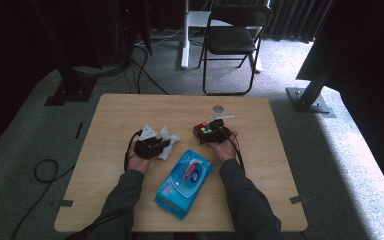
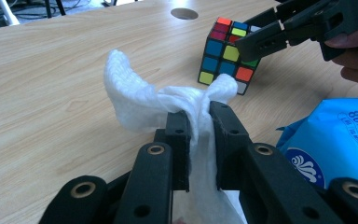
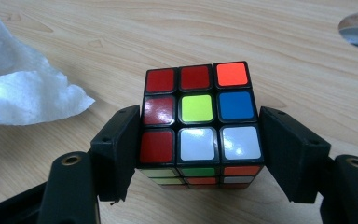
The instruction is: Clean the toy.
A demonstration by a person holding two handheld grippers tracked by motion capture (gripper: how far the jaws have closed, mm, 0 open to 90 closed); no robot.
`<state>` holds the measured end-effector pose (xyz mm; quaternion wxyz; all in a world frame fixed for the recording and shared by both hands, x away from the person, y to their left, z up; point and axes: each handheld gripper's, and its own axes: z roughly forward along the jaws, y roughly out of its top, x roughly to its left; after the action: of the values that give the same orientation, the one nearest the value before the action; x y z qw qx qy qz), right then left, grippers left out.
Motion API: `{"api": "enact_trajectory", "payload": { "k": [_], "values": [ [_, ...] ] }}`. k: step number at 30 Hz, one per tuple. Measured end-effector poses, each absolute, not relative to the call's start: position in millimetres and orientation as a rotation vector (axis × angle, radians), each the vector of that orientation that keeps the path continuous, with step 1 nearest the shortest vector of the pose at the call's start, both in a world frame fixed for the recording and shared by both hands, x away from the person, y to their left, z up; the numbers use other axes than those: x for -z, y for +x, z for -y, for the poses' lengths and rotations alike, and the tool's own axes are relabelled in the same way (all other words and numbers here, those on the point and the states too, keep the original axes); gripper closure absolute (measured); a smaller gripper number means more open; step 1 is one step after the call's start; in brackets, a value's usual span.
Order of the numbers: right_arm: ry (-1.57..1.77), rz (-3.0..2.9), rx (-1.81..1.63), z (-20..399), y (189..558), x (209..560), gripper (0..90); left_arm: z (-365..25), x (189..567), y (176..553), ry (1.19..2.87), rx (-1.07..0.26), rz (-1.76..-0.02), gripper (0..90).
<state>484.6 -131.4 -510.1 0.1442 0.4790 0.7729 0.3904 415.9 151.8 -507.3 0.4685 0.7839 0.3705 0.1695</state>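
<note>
left gripper [image 2: 198, 116] clamps wet wipe [image 2: 135, 100]; right gripper [image 3: 198, 144] jaws flank rubik's cube [image 3: 198, 121], left pad touching; wiping not begun.

Pack print: the blue wet-wipe pack [image 2: 340, 140], lying near the front edge of the table [image 2: 51, 70], carries "80" in white, followed by a small character, likely Chinese, too small to make out.
Line beneath: small white print on a red strip, illegible.
Pack emblem: a white swirl mark on a dark blue oval; no lettering can be made out.
High view: label on the pack [image 1: 185, 182] is blurred and unreadable.
</note>
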Motion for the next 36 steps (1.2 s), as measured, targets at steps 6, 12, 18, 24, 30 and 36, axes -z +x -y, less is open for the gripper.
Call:
{"api": "enact_trajectory", "payload": {
  "k": [6, 12, 18, 24, 30, 36],
  "values": [
    [1.37, -2.218, -1.136, 132.1, 483.9, 509.5, 33.1, -152.5, 507.2, 416.1, 1.921, -0.416, -0.911, 78.9],
    [1.354, -2.231, -1.132, 131.1, 483.7, 510.7, 32.3, -151.8, 507.2, 415.8, 1.92, -0.415, -0.909, 78.9],
    [1.35, -2.261, -1.124, 130.0, 485.2, 511.1, 29.3, -151.9, 506.8, 416.0, 1.92, -0.415, -0.91, 78.9],
    [1.326, -2.258, -1.081, 128.1, 483.5, 515.5, 32.7, -153.1, 506.6, 416.1, 1.921, -0.416, -0.91, 78.9],
    [1.299, -2.249, -1.086, 129.7, 481.9, 513.5, 34.2, -152.2, 506.1, 416.4, 1.923, -0.415, -0.906, 78.9],
    [1.296, -2.242, -1.112, 131.3, 480.4, 513.8, 34.2, -152.5, 505.8, 416.6, 1.925, -0.416, -0.905, 78.9]
  ]
}}
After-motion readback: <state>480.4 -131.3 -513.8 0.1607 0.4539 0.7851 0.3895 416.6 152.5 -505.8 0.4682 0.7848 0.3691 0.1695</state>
